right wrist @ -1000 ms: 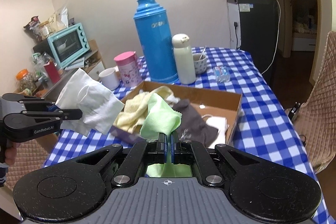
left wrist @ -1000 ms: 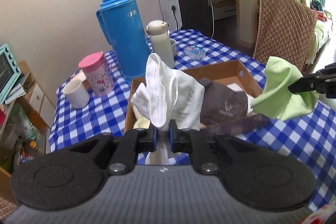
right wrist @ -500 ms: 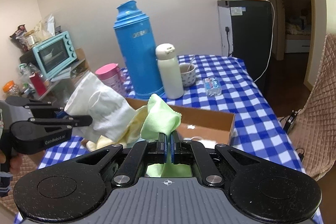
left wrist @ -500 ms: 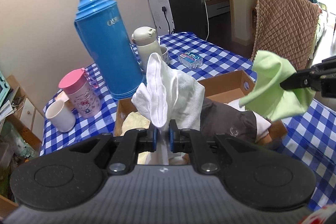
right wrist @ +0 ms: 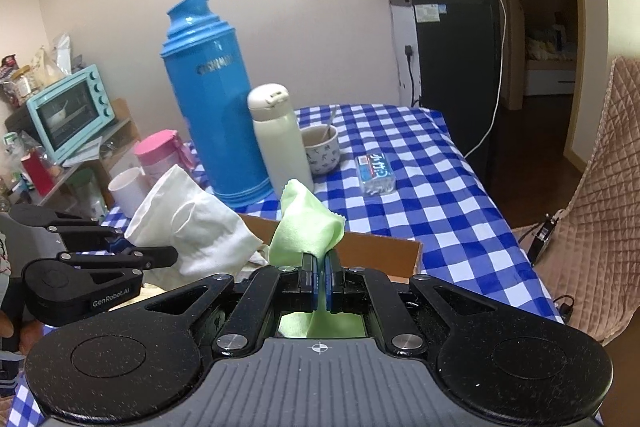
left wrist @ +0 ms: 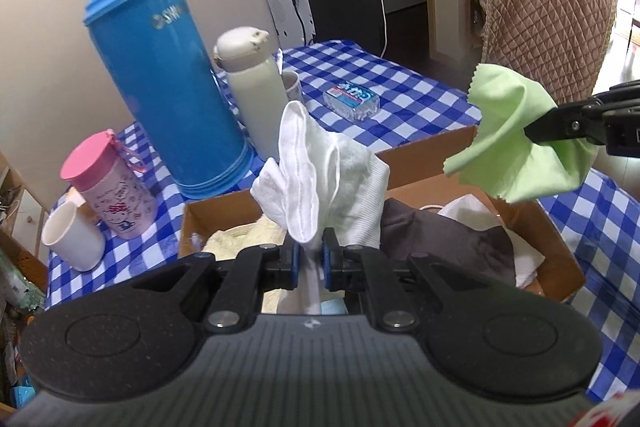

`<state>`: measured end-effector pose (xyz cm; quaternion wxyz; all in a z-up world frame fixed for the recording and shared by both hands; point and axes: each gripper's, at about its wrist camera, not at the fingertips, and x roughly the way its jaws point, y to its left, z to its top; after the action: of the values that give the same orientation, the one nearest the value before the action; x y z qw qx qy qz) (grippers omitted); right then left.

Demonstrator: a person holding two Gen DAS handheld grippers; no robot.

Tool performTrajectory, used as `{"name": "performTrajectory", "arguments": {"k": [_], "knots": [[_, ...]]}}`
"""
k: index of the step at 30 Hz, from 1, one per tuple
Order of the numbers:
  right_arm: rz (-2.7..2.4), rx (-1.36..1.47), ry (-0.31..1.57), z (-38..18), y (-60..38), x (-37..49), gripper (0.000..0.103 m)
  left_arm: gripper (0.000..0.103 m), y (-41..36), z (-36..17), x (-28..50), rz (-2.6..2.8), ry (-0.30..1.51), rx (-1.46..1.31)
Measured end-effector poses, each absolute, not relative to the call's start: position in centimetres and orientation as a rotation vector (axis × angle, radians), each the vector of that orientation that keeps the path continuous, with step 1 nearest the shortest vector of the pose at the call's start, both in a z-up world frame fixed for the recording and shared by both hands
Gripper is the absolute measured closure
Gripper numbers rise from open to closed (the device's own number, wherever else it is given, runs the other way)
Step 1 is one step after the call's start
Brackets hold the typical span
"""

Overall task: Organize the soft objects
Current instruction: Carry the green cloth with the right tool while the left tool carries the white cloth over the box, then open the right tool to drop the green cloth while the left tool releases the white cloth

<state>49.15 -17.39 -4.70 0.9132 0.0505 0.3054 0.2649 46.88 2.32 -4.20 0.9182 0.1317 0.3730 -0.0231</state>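
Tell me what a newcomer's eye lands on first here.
First the tall blue thermos standing at the back of the checked table, behind the cardboard box. Then the two held-up cloths: the white cloth pinched in the left gripper, and the green cloth pinched in the right gripper, both above the box.

White cloth [left wrist: 328, 183] hides part of cardboard box [left wrist: 424, 159].

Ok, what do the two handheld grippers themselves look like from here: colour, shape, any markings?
Both are matte black plastic with speckled round discs on either side, a ribbed grey body, silver pivot screws and blue pads inside the fingers. The left gripper carries white "GenRobot.AI" lettering on its side. The right gripper shows a small white crosshair mark on its grey body. No cables visible.
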Motion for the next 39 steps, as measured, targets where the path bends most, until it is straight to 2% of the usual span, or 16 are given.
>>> {"name": "performTrajectory", "arguments": {"k": [19, 24, 26, 28, 39], "knots": [[0.534, 0.104, 0.726, -9.6, -15.9, 52.7, 0.099, 0.092, 2.0, -11.6, 51.0, -0.092, 0.947, 0.277], [0.532, 0.100, 0.733, -9.9, -15.7, 52.9, 0.099, 0.087, 2.6, -10.4, 50.5, -0.102, 0.923, 0.241], [0.533, 0.099, 0.731, -9.8, -15.7, 53.0, 0.099, 0.079, 2.9, -9.4, 50.1, -0.107, 0.897, 0.237], [0.534, 0.097, 0.729, -9.8, -15.6, 53.1, 0.099, 0.076, 3.1, -8.4, 49.5, -0.112, 0.870, 0.236], [0.529, 0.074, 0.732, -10.2, -14.7, 53.5, 0.099, 0.076, 3.7, -6.8, 48.8, -0.110, 0.841, 0.190]]}}
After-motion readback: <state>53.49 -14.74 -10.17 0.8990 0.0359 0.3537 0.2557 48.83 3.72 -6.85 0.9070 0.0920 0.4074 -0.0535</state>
